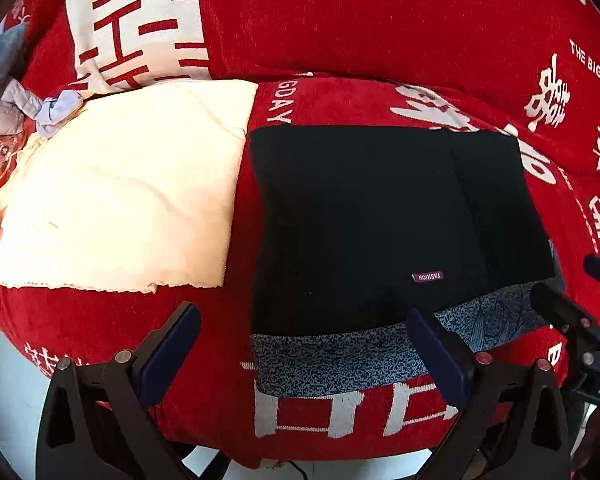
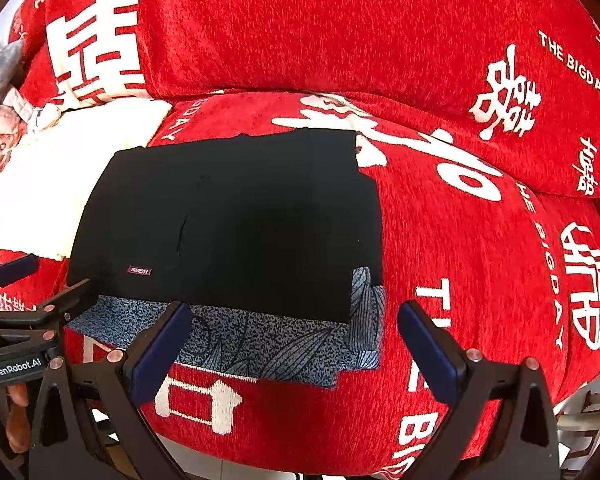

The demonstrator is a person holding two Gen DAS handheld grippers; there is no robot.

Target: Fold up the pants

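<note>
Pants [image 1: 364, 220] folded, folds lost in black

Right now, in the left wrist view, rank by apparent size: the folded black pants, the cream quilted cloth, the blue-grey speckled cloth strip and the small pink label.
1. Folded black pants and cream quilted cloth: alike, unranked.
2. Blue-grey speckled cloth strip.
3. Small pink label.
</note>
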